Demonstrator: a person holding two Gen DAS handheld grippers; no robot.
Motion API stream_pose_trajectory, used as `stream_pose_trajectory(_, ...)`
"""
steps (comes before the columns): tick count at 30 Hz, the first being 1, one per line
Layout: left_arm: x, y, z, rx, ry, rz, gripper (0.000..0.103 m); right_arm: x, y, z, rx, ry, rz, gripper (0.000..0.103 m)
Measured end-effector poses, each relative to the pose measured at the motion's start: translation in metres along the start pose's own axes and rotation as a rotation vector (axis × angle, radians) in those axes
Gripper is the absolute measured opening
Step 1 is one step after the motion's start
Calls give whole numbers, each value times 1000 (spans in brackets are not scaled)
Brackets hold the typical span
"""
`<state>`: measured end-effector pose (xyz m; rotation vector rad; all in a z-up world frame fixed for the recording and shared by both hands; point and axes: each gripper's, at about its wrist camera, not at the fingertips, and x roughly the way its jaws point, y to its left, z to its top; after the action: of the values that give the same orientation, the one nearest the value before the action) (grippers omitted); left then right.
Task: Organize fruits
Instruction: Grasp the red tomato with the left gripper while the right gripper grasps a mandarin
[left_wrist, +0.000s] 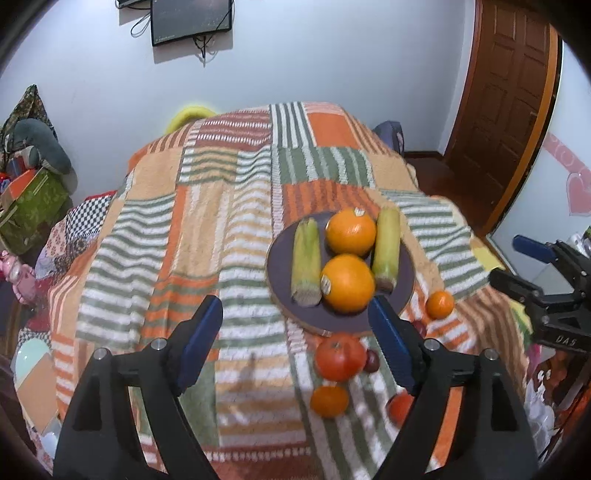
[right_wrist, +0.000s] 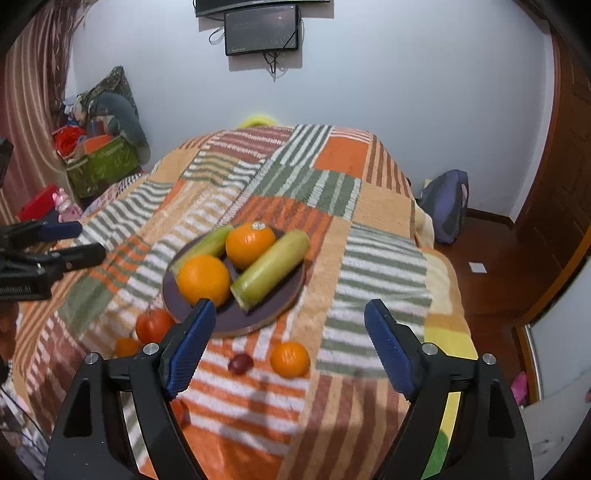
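A dark round plate (left_wrist: 280, 266) (right_wrist: 273, 306) on the striped blanket holds two oranges (left_wrist: 347, 282) (right_wrist: 203, 278) and two corn cobs (left_wrist: 306, 266) (right_wrist: 271, 269). Loose on the blanket near the plate lie a red tomato (left_wrist: 339, 356) (right_wrist: 153, 325), small tangerines (left_wrist: 439, 304) (right_wrist: 290, 359) (left_wrist: 329, 400) and a dark plum (right_wrist: 240, 363). My left gripper (left_wrist: 295, 339) is open and empty above the blanket, left of the loose fruit. My right gripper (right_wrist: 290, 339) is open and empty above the tangerine and plum. Each gripper shows at the edge of the other view (left_wrist: 532, 273) (right_wrist: 74, 243).
The striped blanket (left_wrist: 207, 229) covers a raised surface that drops off at its edges. A green box with clutter (right_wrist: 103, 162) stands at the left wall. A wooden door (left_wrist: 506, 92) and a backpack (right_wrist: 445, 205) are to the right. A monitor (right_wrist: 262, 31) hangs on the wall.
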<state>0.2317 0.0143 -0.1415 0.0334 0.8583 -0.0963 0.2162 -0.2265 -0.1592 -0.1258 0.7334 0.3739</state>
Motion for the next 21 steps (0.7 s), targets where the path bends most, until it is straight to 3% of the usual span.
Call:
stream_pose_trajectory(5,11,3,-22,-12,64,-3,81,11,-4,-23,30,61,10,81)
stream_pose_trajectory(12,46,-4,-37,-56,160,-67,81,50,-5,-46,42,174,31,79)
stream_pose_trajectory(18,67,-15,-44,-35,195,-79,81,70,-13,-48,91,197,46,60)
stream_pose_trajectory(21,74,-16,-47,-27,199,-86,73,73,-13,-48,82,195,44,50)
